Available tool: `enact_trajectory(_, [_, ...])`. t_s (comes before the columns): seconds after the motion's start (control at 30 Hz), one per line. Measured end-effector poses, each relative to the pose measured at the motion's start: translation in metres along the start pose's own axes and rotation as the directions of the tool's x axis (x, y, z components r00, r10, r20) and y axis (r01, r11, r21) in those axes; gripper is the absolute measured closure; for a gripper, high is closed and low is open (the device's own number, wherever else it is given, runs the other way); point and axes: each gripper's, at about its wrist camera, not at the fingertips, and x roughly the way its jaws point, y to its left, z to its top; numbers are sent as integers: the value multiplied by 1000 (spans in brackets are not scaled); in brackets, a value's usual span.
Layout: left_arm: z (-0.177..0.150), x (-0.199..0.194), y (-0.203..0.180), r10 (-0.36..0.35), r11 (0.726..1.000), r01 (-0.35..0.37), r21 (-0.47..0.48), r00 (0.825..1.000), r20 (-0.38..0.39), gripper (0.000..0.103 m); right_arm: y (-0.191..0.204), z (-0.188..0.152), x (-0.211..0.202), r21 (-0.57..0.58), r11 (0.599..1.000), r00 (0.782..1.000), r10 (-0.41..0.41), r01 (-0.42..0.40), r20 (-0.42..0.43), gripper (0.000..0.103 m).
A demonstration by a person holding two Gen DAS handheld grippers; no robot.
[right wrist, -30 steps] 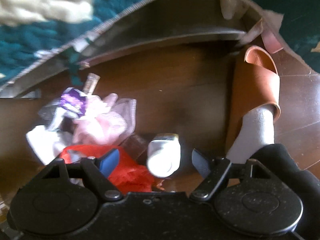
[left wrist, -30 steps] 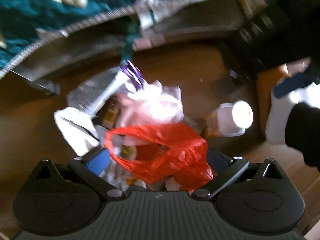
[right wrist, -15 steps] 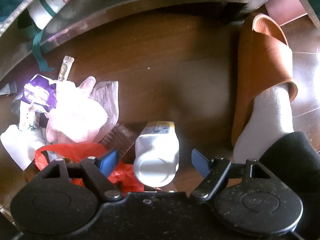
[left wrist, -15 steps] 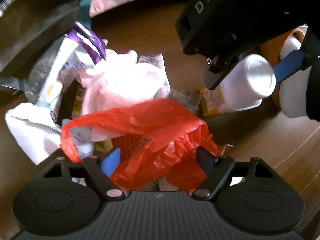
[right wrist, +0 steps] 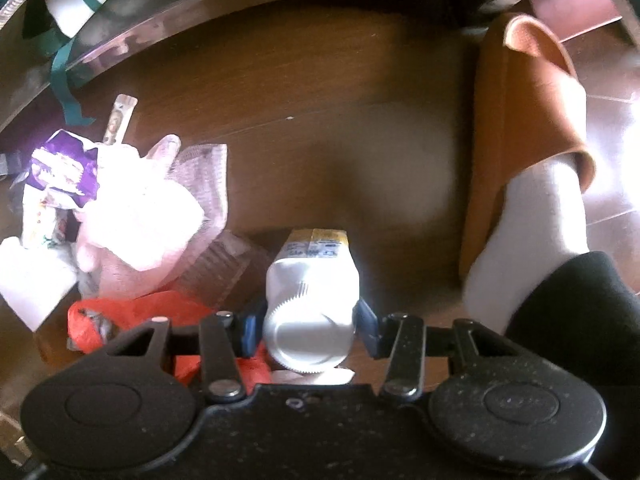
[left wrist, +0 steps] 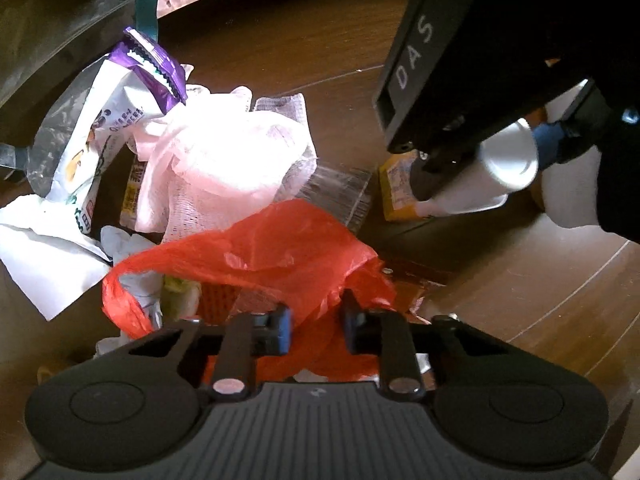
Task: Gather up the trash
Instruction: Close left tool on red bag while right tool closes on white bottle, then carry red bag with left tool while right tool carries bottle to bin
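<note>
So the right gripper (right wrist: 308, 330) had its fingers clamped on the cap end of a white bottle (right wrist: 310, 300) lying on the wooden floor (right wrist: 320, 120). The bottle's long axis ran straight away from the gripper, cap toward the camera, yellow-label end pointing at the metal rail (right wrist: 240, 4). The left gripper (left wrist: 315, 330) had its fingers pinched on a fold of the red plastic bag (left wrist: 260, 252), which was slumped at the near edge of the trash pile. Behind it sat a pink-white wad of cloth (left wrist: 216, 164) and a purple-topped snack wrapper (left wrist: 100, 136), leaning toward the rail. Bare floor lay open beyond the bottle. A slippered foot (right wrist: 524, 128) stood close on its right, so that side was tight.
</note>
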Motion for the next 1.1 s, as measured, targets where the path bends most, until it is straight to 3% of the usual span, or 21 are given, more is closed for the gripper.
enact_trajectory(0.2, [-7,-23,-1,4,1000,-4,-15,1000,-17,88,-2,-12,-38,5,1000,1000,-8,8,26,57])
enact_trajectory(0.33, [-8,-65,-2,-3,1000,3,-12,1000,4,88,-7,-28,-83,24,999,996,41,-43,74,57])
enact_trajectory(0.5, [-13,-133,7,12,1000,-11,-20,998,58,88,-10,-54,-158,-75,992,977,115,-103,178,57])
enact_trajectory(0.67, [-32,-212,18,28,999,-20,-48,984,174,88,-15,-90,-237,-176,978,944,160,-112,288,57])
enact_trajectory(0.87, [-60,-300,22,72,994,-42,-97,941,331,88,-18,-136,-316,-258,959,883,221,-119,413,57])
enact_trajectory(1.0, [-76,-355,27,105,992,-62,-109,888,447,88,-11,-165,-361,-315,945,837,244,-91,489,57])
enact_trajectory(1.1, [-84,-394,34,112,990,-50,-132,848,518,88,-6,-185,-394,-350,935,788,259,-59,559,57])
